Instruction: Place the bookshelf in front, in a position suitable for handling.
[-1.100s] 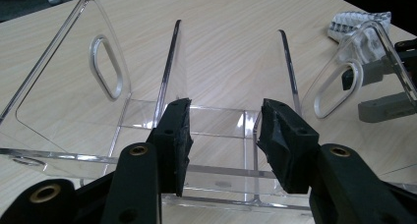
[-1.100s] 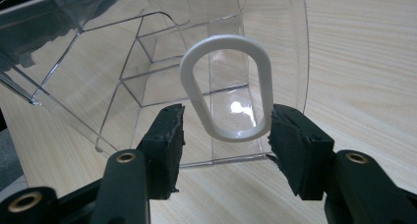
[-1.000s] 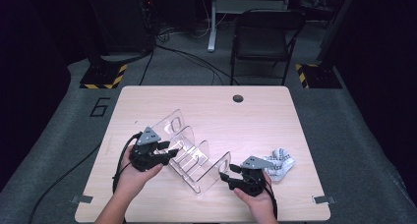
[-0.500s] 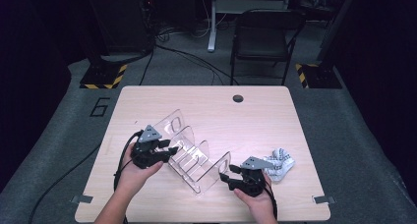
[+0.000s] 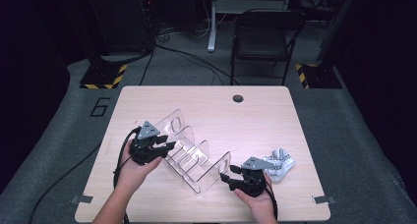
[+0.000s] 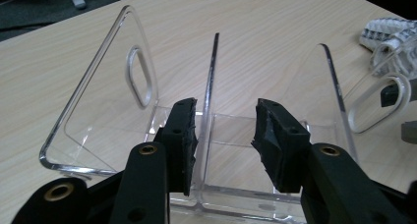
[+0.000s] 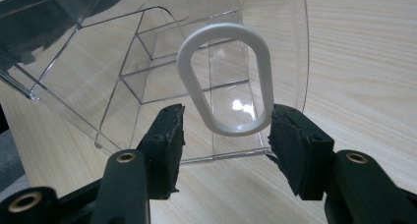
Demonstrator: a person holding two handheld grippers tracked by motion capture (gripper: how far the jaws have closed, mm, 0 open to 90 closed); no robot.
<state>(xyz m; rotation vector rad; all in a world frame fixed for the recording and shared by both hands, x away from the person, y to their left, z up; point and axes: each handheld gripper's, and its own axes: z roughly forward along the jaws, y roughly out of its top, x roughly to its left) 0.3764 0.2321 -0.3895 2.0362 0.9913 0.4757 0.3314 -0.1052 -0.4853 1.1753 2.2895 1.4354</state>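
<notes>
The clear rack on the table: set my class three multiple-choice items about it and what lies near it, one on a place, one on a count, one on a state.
1. Where does the cloth lie?
A. On the table right of the rack
B. Inside the rack
C. On the chair

2. How many upright dividers does the rack have?
A. Two
B. Four
C. Seven

3. How does the left gripper stand to the rack?
A. Jaws clamped on the base
B. Jaws apart, one divider's edge between them
C. Resting far off at the table edge

Answers: 1 A, the high view shows the cloth on the table beside the right gripper; 2 B, four clear panels rise from the base; 3 B, the left gripper view shows its jaws, which have just been closing, on either side of a divider, gaps remaining.
</notes>
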